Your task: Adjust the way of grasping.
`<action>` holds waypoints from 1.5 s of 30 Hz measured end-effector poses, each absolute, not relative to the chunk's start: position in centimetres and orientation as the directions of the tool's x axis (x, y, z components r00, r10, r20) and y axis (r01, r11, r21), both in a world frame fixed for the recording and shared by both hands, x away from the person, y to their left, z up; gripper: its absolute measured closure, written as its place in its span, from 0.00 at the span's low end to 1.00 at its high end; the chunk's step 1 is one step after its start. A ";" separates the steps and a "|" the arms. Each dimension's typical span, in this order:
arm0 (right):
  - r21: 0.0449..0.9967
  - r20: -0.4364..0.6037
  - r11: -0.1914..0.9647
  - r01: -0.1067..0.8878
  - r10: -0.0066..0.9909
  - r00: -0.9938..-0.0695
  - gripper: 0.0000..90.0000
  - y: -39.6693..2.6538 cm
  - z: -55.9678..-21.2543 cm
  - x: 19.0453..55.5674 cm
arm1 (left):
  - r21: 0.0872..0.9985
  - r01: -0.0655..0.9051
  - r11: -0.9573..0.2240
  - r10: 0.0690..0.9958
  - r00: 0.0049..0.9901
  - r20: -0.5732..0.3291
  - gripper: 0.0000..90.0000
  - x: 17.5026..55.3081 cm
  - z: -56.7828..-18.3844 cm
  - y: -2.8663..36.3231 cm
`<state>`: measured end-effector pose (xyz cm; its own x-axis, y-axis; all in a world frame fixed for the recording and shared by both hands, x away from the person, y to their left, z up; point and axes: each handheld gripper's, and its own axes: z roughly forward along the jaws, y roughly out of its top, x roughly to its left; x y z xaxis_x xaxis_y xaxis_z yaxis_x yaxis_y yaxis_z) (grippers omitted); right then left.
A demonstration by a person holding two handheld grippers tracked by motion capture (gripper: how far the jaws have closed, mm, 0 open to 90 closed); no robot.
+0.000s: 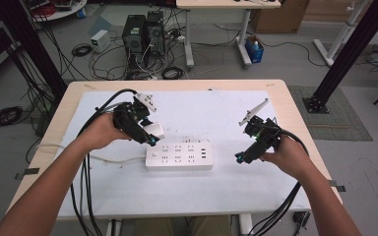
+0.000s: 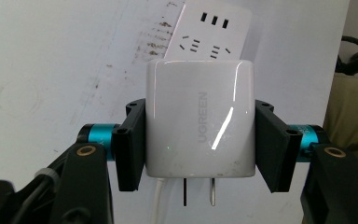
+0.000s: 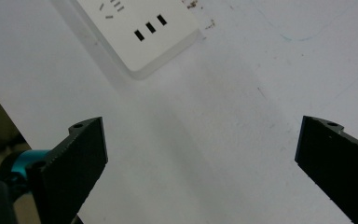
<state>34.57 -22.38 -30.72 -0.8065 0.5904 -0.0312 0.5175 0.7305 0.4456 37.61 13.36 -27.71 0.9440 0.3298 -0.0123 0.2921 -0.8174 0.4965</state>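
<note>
The left gripper (image 1: 150, 135) is clamping a white charger (image 2: 200, 119) by its two sides, its prongs pointing down (the brand lettering is running up its face). It is hovering just above the left end of the white power strip (image 1: 179, 156), which is lying on the white mat (image 1: 226, 191). The right gripper (image 1: 243, 156) is holding nothing, its jaws standing wide apart over the mat beside the strip's right end.

A white rectangular plastic power strip (image 1: 178, 156) lay mid-desk on a white mat (image 1: 226, 191). A white cube-shaped plastic charger (image 1: 154, 131) hung just above its left end, with the right gripper (image 1: 241, 158) well apart to its right.
</note>
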 end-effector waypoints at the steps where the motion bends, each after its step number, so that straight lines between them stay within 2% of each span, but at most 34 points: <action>1: 0.467 -0.008 0.709 0.529 0.601 -0.799 0.02 -22.5 -30.8 34.5 | 0.505 0.297 -0.810 0.334 0.942 -0.018 0.47 37.5 -27.9 13.2; 13: 0.544 0.165 0.556 0.628 0.664 -0.730 0.02 -23.5 -32.5 34.1 | 0.525 0.228 -0.820 0.265 0.964 -0.004 0.47 37.5 -28.7 11.3; 18: 0.571 0.230 0.498 0.653 0.667 -0.709 0.02 -23.3 -32.4 34.1 | 0.530 0.205 -0.823 0.242 0.970 0.000 0.47 37.4 -28.9 10.5; 22: 0.584 0.228 0.482 0.653 0.675 -0.702 0.02 -23.0 -32.2 34.1 | 0.536 0.215 -0.816 0.248 0.969 -0.011 0.47 37.3 -28.9 9.9; 28: 0.602 0.327 0.391 0.696 0.675 -0.662 0.02 -22.4 -32.0 34.3 | 0.544 0.173 -0.821 0.210 0.978 0.006 0.47 36.9 -28.6 8.8; 32: 0.597 0.404 0.338 0.728 0.657 -0.636 0.02 -22.2 -31.9 34.4 | 0.549 0.145 -0.823 0.182 0.983 0.013 0.47 36.6 -28.6 8.0; 42: 0.562 0.510 0.257 0.786 0.640 -0.575 0.02 -21.9 -32.0 34.7 | 0.542 0.120 -0.832 0.154 0.988 0.018 0.47 36.2 -28.8 6.7; 45: 0.521 0.608 0.186 0.833 0.605 -0.515 0.02 -22.4 -32.4 34.8 | 0.534 0.104 -0.839 0.141 0.990 0.029 0.47 36.1 -28.8 6.5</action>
